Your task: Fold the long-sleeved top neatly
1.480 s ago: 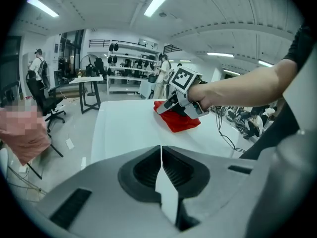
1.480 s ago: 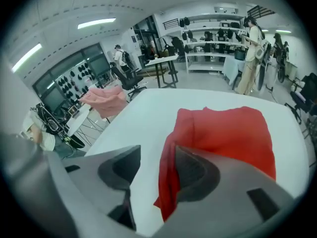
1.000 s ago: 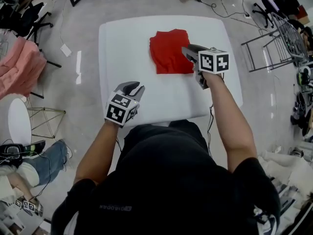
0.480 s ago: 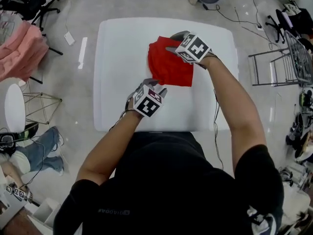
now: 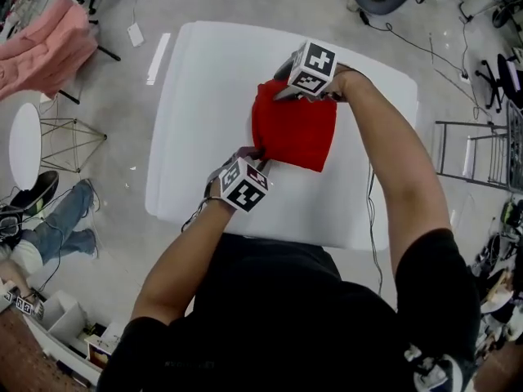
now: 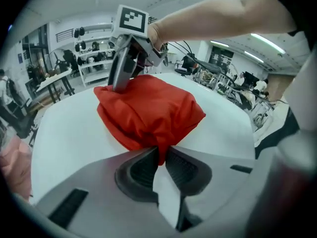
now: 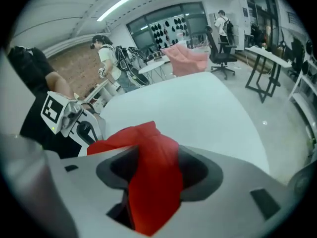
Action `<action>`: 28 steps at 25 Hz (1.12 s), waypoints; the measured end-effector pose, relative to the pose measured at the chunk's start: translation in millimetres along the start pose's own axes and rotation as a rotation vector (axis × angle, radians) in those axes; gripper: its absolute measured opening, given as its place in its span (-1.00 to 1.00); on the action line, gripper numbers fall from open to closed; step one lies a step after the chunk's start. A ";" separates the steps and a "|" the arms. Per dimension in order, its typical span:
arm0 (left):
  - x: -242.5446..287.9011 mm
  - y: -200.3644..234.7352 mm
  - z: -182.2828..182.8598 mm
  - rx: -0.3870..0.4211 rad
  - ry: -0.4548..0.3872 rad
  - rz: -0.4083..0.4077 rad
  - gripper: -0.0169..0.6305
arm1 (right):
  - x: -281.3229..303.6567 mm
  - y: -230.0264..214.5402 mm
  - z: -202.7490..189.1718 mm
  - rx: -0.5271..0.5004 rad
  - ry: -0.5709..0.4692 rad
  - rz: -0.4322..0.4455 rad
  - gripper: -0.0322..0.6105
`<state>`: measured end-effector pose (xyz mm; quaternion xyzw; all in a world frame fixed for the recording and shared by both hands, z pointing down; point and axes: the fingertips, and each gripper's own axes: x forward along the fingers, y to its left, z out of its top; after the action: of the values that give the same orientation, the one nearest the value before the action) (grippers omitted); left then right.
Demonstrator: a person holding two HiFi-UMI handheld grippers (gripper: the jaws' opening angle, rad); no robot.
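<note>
- The long-sleeved top [image 5: 294, 133] is bright red and already folded down to a compact, roughly square bundle. It lies on the white table [image 5: 204, 88], right of the table's middle and well inside every edge.
- The left gripper [image 5: 254, 154] is at the bundle's corner nearest the table's front edge, on the left side. Its fingers have just been closing and now pinch a thin tip of the red cloth. The cloth is drawn into a narrow pleat between the ribbed pads.
- The right gripper [image 5: 283, 88] is at the bundle's opposite left corner, towards the table's far edge. Its fingers have just been opening and stand spread wide. A thick fold of red cloth fills the gap between them. Dark pad shows on both sides of the fold, so the cloth lies in the opening without being squeezed.
- Both grippers point steeply down at the table, with their marker cubes turned upward.
- The person stands at the table's front edge in a black short-sleeved shirt. The left forearm reaches over the front edge and the right arm stretches further across the table.
- A pink garment [image 5: 49, 39] hangs off the table's far left corner.
- Someone in jeans [image 5: 65, 227] sits on the grey floor off the table's near left corner.
</note>
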<state>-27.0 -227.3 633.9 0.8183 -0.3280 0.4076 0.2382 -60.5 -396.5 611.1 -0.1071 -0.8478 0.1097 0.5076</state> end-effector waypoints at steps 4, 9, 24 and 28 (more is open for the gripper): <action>-27.5 20.5 -14.6 -0.126 -0.050 -0.052 -0.85 | 7.7 0.2 5.6 0.091 -0.088 0.144 -0.55; -47.7 45.5 -14.7 -0.216 -0.126 -0.088 -0.86 | -31.0 8.2 15.5 0.240 -0.372 0.233 -0.77; -22.6 89.2 -3.1 -0.306 -0.118 -0.184 -0.86 | -50.3 -28.9 -0.7 0.421 -0.371 -0.093 -0.72; -14.3 87.0 -14.5 -0.300 -0.079 -0.187 -0.86 | -24.4 -47.8 -12.4 0.427 -0.287 -0.261 -0.35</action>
<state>-104.5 -271.3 640.8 0.8160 -0.3168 0.2976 0.3811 -41.6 -448.2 610.5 0.1286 -0.8753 0.2337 0.4033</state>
